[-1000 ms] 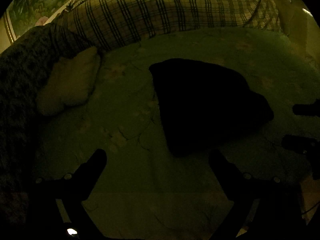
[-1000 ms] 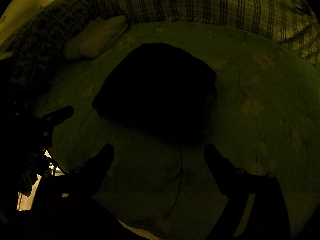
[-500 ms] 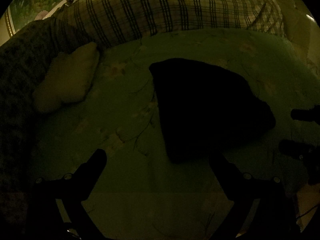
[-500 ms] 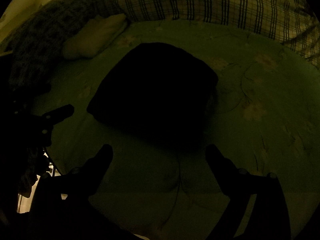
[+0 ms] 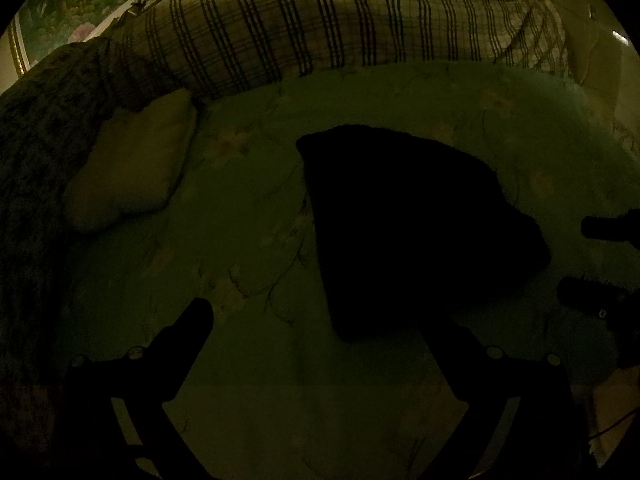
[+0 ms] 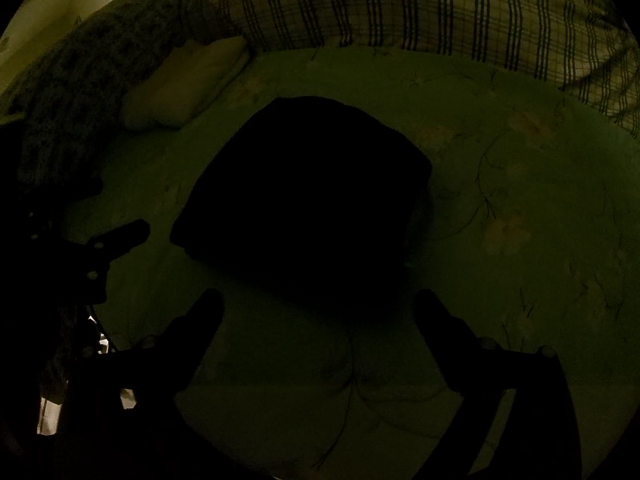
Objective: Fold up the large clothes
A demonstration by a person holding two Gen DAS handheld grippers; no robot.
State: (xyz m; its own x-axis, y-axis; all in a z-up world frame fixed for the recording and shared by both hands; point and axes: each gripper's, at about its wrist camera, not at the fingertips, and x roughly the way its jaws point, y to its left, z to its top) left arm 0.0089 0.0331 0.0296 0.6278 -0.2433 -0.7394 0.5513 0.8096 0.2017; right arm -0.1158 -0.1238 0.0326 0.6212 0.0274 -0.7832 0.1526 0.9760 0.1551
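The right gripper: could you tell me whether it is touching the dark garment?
Apart. The right wrist view shows bare green sheet between the open right gripper and the dark garment.

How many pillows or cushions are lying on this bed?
2, as far as the dim light shows. A small pale cushion lies at the left, beside a dark mottled blanket. A long plaid pillow spans the far edge, beyond the dark folded garment. More may be hidden.

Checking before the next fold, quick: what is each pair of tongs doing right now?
Left tongs: open, holding nothing, just short of the dark garment.
Right tongs: open, holding nothing, near the garment's front edge.
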